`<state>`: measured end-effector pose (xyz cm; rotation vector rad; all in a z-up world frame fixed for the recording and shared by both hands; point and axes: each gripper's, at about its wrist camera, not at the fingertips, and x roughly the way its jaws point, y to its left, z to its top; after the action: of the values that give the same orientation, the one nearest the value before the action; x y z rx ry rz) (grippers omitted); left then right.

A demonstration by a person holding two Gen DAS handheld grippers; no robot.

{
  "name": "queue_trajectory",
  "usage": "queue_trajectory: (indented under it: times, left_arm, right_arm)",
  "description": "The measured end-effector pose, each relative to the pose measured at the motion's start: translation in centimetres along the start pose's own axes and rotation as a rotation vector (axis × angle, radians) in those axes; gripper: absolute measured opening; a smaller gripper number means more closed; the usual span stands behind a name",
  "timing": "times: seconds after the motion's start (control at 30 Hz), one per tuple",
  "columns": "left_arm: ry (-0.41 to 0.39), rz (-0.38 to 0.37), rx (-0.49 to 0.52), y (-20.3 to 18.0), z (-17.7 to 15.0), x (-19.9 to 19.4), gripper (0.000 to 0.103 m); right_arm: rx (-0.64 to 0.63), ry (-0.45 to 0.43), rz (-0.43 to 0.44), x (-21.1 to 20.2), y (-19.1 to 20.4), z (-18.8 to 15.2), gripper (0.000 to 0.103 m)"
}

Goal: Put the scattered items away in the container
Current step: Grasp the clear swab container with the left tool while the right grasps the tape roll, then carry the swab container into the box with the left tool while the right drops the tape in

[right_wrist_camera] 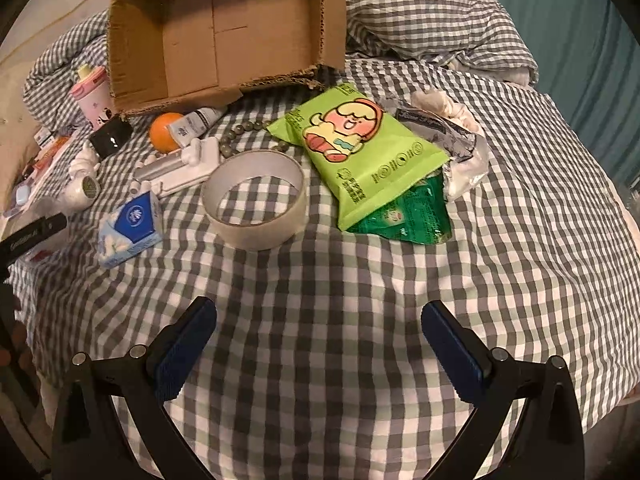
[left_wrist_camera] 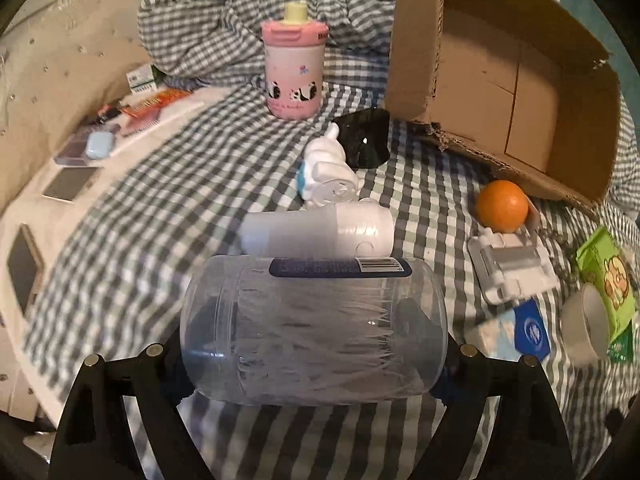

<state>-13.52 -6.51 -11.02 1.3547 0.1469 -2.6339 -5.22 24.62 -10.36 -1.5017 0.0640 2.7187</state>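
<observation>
My left gripper (left_wrist_camera: 312, 344) is shut on a clear plastic jar of toothpicks (left_wrist_camera: 312, 328), held sideways above the checked bedcover. The open cardboard box (left_wrist_camera: 516, 92) lies on its side at the far right; it also shows in the right wrist view (right_wrist_camera: 224, 32). Ahead lie a white bottle (left_wrist_camera: 320, 230), a white toy figure (left_wrist_camera: 328, 172), a black object (left_wrist_camera: 366, 142), a pink panda cup (left_wrist_camera: 294, 68) and an orange (left_wrist_camera: 502, 206). My right gripper (right_wrist_camera: 318, 344) is open and empty above bare cover, short of a tape roll (right_wrist_camera: 256, 200) and a green snack bag (right_wrist_camera: 368, 156).
A white holder (right_wrist_camera: 176, 172), a blue tissue pack (right_wrist_camera: 132, 228), a bead string (right_wrist_camera: 244, 132), a small tube (right_wrist_camera: 198, 122) and a crumpled wrapper (right_wrist_camera: 456, 140) lie between tape and box. A bunched checked quilt (left_wrist_camera: 248, 24) sits behind the cup. Small items (left_wrist_camera: 100, 140) lie at the left edge.
</observation>
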Motion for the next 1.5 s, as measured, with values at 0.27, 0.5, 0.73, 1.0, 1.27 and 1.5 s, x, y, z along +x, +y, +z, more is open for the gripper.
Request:
queue_trajectory:
  times: [0.27,0.5,0.73,1.0,1.27,1.5]
  left_arm:
    - [-0.046,-0.016,0.024,0.0,-0.2,-3.1,0.089]
    - [-0.055,-0.016,0.052,-0.3,-0.8,-3.6,0.089]
    - [-0.050,-0.022,0.082,-1.3,-1.0,-3.1,0.089]
    - [-0.019,-0.022,0.101,-2.3,-1.0,-1.8,0.089]
    - [-0.027,-0.038,0.121,-3.5,-0.9,-2.1,0.089]
    - [-0.066,-0.099,0.152,-6.3,1.4,-3.6,0.089]
  right_arm:
    - [-0.043,0.001,0.077,1.2,2.7,2.1,0.103]
    - [-0.081,0.063,0.071,5.2,4.8,3.9,0.103]
    - [-0.066,0.110,0.031,9.0,5.0,6.5,0.102]
    - [-0.050,0.106,0.035,9.2,4.5,7.2,0.084]
    - [-0.036,0.015,0.099,3.4,3.9,7.1,0.083]
    - [-0.049,-0.099,0.099,-2.7,2.8,8.0,0.083]
